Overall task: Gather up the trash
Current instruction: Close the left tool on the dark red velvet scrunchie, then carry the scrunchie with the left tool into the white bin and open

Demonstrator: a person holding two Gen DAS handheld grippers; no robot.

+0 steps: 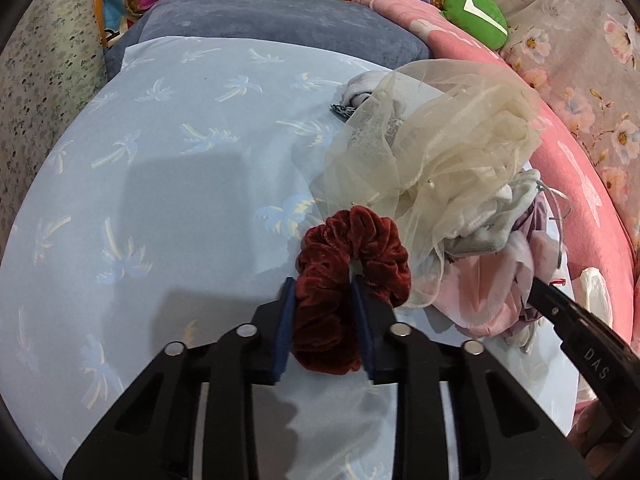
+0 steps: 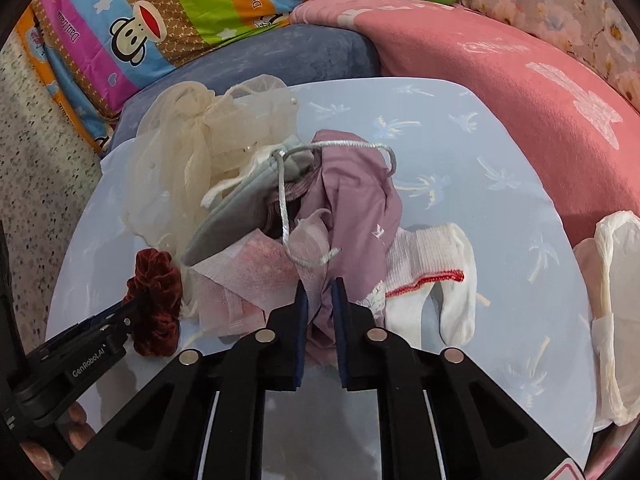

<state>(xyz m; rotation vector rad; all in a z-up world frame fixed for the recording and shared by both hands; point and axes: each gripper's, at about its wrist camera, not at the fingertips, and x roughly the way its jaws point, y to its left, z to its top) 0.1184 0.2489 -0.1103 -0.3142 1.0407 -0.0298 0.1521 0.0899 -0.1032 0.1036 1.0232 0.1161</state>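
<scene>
My left gripper (image 1: 323, 285) is shut on a dark red velvet scrunchie (image 1: 352, 256), at the left edge of a pile on a light blue palm-print tabletop (image 1: 160, 200). The scrunchie also shows in the right wrist view (image 2: 156, 300). My right gripper (image 2: 320, 286) is shut on a thin pink-white fabric piece (image 2: 312, 248) at the pile's near edge. The pile holds a cream tulle bow (image 1: 432, 140), a grey drawstring pouch (image 2: 240, 204), a mauve cloth (image 2: 356, 200) and a white sock with red trim (image 2: 428, 264).
A blue-grey cushion (image 1: 280, 28), a striped cartoon quilt (image 2: 160, 20) and a pink blanket (image 2: 500, 92) ring the table's far side. A green plush (image 1: 476, 12) lies behind. White pads (image 2: 616, 300) lie at the table's right edge.
</scene>
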